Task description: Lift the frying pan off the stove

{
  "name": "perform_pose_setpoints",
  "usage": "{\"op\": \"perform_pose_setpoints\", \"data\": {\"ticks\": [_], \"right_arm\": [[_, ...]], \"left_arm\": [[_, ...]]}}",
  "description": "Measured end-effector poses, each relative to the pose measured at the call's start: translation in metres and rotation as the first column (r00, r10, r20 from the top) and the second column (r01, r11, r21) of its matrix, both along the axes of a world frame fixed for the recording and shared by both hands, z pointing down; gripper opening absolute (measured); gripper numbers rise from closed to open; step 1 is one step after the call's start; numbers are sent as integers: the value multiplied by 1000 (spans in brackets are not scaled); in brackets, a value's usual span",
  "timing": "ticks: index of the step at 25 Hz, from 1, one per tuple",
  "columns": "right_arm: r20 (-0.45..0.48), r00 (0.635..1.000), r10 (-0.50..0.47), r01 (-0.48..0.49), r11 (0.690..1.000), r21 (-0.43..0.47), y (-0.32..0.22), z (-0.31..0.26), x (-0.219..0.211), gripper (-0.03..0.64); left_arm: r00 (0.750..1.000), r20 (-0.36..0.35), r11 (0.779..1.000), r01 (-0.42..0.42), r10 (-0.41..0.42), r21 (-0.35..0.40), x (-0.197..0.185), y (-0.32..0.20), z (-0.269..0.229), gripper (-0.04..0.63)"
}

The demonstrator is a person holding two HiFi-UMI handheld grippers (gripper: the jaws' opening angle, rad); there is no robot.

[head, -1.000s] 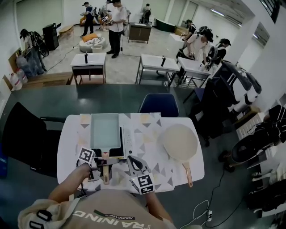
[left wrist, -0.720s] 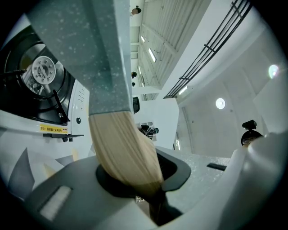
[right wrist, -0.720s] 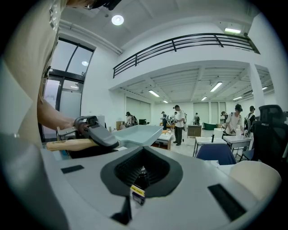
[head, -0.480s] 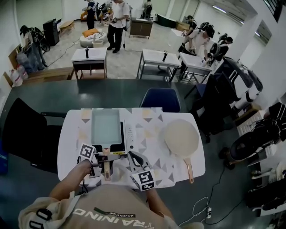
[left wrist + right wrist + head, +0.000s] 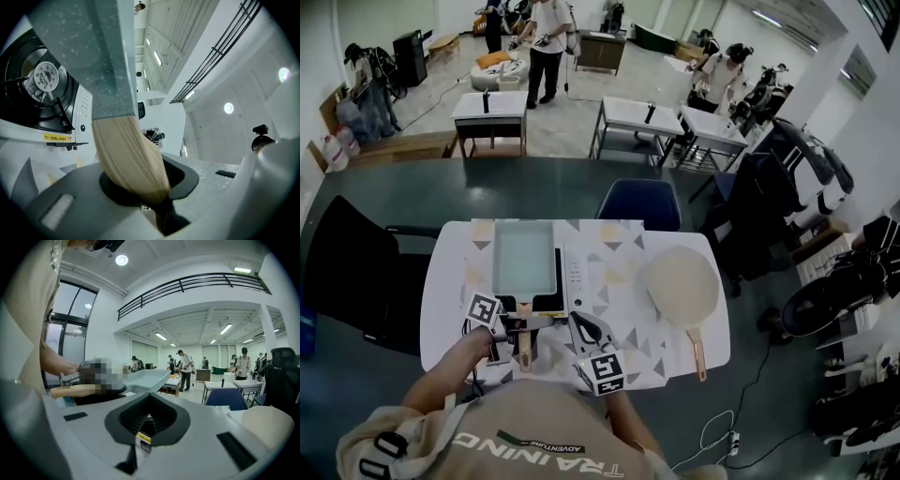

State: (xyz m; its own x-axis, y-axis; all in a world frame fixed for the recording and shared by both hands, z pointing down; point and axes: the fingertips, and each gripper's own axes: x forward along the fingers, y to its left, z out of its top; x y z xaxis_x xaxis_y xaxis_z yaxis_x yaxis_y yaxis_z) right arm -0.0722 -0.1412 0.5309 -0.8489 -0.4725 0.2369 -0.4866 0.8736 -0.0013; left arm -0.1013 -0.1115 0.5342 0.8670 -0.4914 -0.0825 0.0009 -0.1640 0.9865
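Nothing shifted since earlier, rectangular grey-green frying pan (image 5: pixel 524 260) over white tabletop stove (image 5: pixel 573 281) on patterned desk (image 5: pixel 623 281), long axis and wooden handle (image 5: pixel 524 345) pointing back at the person, left claw (image 5: pixel 525 323) clamped on that handle, right claw (image 5: pixel 581 323) closed, empty.

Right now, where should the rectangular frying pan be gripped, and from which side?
Grip the frying pan by its wooden handle, coming from the near side. The handle juts straight out, clear of the stove. The left claw is clamped there.
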Motion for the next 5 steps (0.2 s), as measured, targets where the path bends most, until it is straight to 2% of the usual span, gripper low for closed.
{"op": "perform_pose_setpoints", "data": {"ticks": [5], "right_arm": [[-2, 1000, -4, 4, 1000, -2, 0, 2, -4, 3]], "left_arm": [[1000, -4, 1000, -4, 4, -6, -3, -2, 2, 78]]}}
